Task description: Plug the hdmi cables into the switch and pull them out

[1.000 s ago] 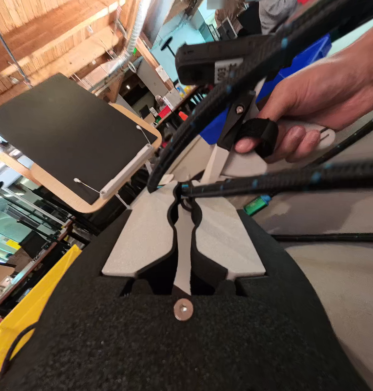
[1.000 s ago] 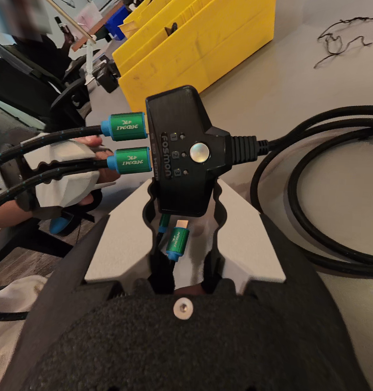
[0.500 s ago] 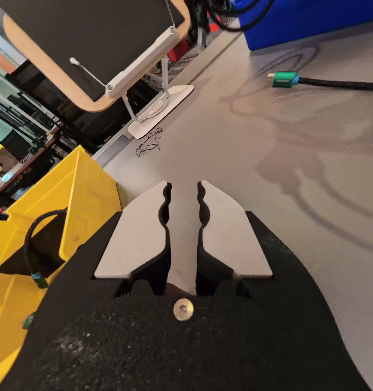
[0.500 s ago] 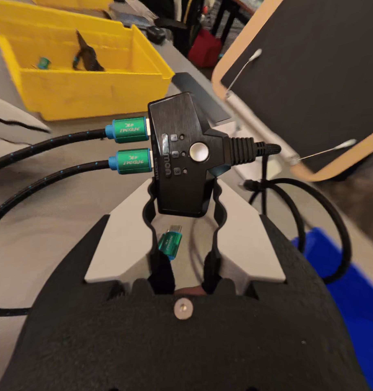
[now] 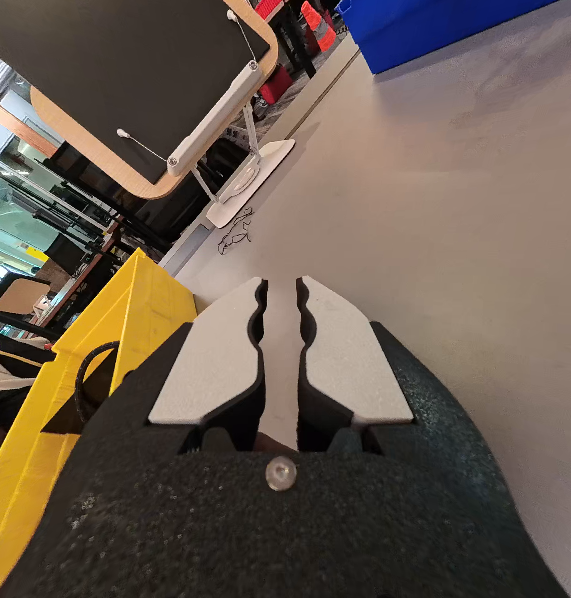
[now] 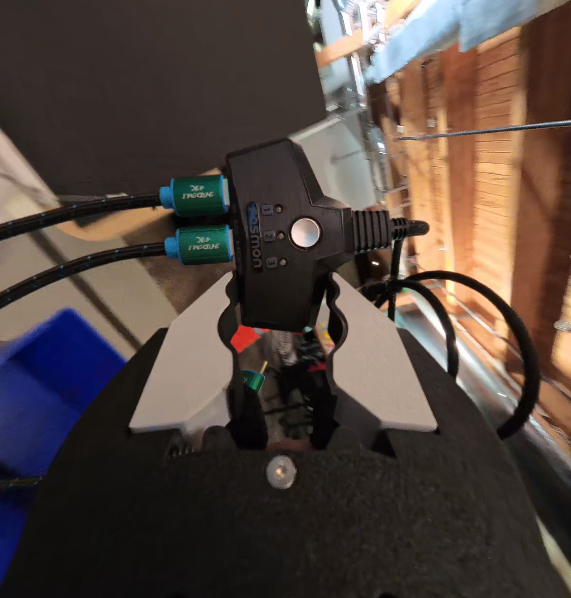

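My right gripper (image 6: 279, 281) is shut on the lower end of the black HDMI switch (image 6: 277, 246) and holds it in the air, tilted up towards the ceiling. Two green HDMI plugs (image 6: 198, 195) (image 6: 205, 244) sit in its left side, and their braided cables trail off left. A third green plug (image 6: 252, 380) hangs loose below, between the fingers. The switch's own black cable (image 6: 491, 339) loops to the right. My left gripper (image 5: 281, 281) is open by a narrow gap, empty, and low over the grey table (image 5: 423, 226).
A yellow bin (image 5: 128, 323) with a black cable (image 5: 83, 372) in it stands at the left gripper's left. A black board on a white stand (image 5: 251, 181) and a tangle of black thread (image 5: 235, 233) are ahead. A blue bin (image 5: 439, 29) is far right; it also shows under the right gripper (image 6: 44, 372). Left tips to right tips: about 50 cm.
My left gripper let go of the braided cable and swung down to the table by the yellow bin. My right gripper lifted and tilted the switch up from the table.
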The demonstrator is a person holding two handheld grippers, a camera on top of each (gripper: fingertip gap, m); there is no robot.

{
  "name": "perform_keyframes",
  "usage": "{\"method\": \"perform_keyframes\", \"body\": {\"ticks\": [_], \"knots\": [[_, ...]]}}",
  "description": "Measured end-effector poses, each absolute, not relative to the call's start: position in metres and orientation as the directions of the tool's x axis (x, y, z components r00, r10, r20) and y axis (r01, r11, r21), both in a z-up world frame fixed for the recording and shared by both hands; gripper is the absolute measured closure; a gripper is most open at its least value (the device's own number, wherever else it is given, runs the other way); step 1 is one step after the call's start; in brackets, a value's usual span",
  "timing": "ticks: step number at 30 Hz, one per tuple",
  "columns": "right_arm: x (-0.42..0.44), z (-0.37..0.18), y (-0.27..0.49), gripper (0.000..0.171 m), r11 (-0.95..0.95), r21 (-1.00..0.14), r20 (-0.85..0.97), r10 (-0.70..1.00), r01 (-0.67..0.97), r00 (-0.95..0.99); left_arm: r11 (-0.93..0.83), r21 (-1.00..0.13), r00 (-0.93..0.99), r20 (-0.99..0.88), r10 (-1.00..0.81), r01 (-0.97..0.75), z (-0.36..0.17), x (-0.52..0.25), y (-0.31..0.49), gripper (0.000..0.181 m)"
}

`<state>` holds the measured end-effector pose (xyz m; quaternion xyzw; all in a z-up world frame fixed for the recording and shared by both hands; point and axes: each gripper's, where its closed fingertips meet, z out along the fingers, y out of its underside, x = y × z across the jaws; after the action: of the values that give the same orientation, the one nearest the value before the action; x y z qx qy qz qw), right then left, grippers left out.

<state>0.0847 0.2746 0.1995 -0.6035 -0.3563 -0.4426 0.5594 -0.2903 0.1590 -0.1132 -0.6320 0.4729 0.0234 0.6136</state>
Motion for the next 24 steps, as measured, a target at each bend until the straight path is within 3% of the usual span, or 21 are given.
{"method": "perform_keyframes", "body": {"ticks": [5, 10, 19, 24], "knots": [[0.166, 0.178, 0.312, 0.118, -0.278, -0.208, 0.969, -0.19, 0.938, 0.159, 0.194, -0.757, 0.558, -0.605, -0.568, -0.624, -0.113, -0.289, 0.164, 0.164], [0.188, 0.077, 0.333, 0.118, -0.311, -0.156, 0.984, -0.131, 0.938, 0.12, 0.201, -0.752, 0.554, -0.613, -0.564, -0.628, -0.113, -0.289, 0.164, 0.164], [0.18, -0.025, 0.328, 0.117, -0.341, -0.288, 0.956, -0.043, 0.895, 0.292, 0.18, -0.74, 0.556, -0.621, -0.553, -0.648, -0.121, -0.299, 0.168, 0.164], [0.182, -0.052, 0.318, 0.117, -0.41, -0.392, 0.917, -0.098, 0.823, 0.387, 0.188, -0.737, 0.56, -0.631, -0.537, -0.649, -0.118, -0.301, 0.17, 0.165]]}}
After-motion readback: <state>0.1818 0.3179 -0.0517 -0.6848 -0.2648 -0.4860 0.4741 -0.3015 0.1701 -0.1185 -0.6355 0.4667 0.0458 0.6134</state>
